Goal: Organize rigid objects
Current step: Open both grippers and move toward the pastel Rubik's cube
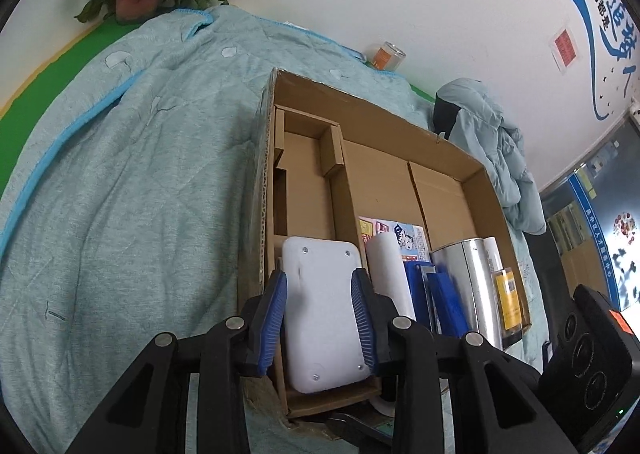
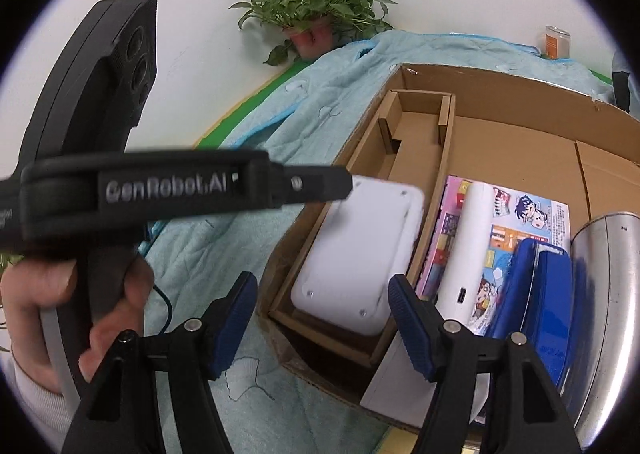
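Quilt: a pale teal quilted cloth (image 1: 132,181) covers the surface under everything; what lies beneath it I cannot tell.
Box: a shallow brown corrugated cardboard box (image 1: 400,125) lies on the quilt, with a narrow cardboard compartment (image 1: 308,157) along one side.
Main bay contents: a shiny silver metal canister (image 1: 474,278), a blue plastic stapler-like tool (image 1: 444,302), a white cylinder (image 1: 386,266) and a cartoon-printed booklet (image 2: 532,217) lie close together.
Task's thing: a white rounded-rectangle plastic device with small screws (image 1: 320,310), in the near end of the narrow compartment, tilted.
Left claw (image 1: 320,318): blue-ribbed fingers stand narrowly apart, one on each long side of the white device and clamped on it.
Right claw (image 2: 324,318): jaws wide apart with nothing between the pads, hovering over the box's near corner.
Step in hand: judged from this, the white device is being lowered into its compartment.
Next move: seat it flat between the cardboard walls, then part the fingers; a tilted release could wedge it.
Left view only: a crumpled pale-blue garment (image 1: 496,141) beyond the box.
Right view only: the person's hand (image 2: 76,302) on the left tool's handle, and the booklet's full cover.
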A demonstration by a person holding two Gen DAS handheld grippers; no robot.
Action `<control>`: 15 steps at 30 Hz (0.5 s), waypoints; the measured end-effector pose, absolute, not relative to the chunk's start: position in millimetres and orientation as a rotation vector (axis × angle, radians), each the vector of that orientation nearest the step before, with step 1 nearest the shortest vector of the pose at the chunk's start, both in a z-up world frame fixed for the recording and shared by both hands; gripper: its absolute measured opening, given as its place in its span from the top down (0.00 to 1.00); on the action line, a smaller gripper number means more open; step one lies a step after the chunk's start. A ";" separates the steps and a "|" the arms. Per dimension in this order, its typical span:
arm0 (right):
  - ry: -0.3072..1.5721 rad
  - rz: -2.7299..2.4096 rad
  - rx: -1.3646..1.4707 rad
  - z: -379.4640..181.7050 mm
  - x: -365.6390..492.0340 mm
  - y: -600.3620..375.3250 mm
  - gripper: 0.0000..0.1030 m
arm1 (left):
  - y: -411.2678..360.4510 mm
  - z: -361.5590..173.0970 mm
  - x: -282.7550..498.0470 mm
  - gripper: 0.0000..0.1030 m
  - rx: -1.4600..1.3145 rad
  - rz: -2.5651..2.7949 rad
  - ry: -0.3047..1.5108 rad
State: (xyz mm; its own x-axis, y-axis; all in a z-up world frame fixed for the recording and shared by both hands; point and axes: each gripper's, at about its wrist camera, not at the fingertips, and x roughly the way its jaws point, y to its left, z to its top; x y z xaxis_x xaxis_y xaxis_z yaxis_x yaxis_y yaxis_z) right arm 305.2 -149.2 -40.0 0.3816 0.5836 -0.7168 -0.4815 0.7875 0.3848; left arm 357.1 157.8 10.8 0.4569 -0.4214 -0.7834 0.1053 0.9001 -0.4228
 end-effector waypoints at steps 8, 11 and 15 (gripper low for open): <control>0.786 0.528 0.010 -18.2 269.0 -178.8 0.05 | 145.8 50.9 284.0 0.01 -0.221 -0.240 0.754; 0.672 0.413 -0.056 -14.3 235.7 -200.5 0.00 | 138.4 58.8 232.9 0.00 -0.166 -0.173 0.571; 0.764 0.361 0.056 -31.2 226.1 -233.4 0.00 | 111.4 41.1 203.3 0.00 -0.093 -0.154 0.617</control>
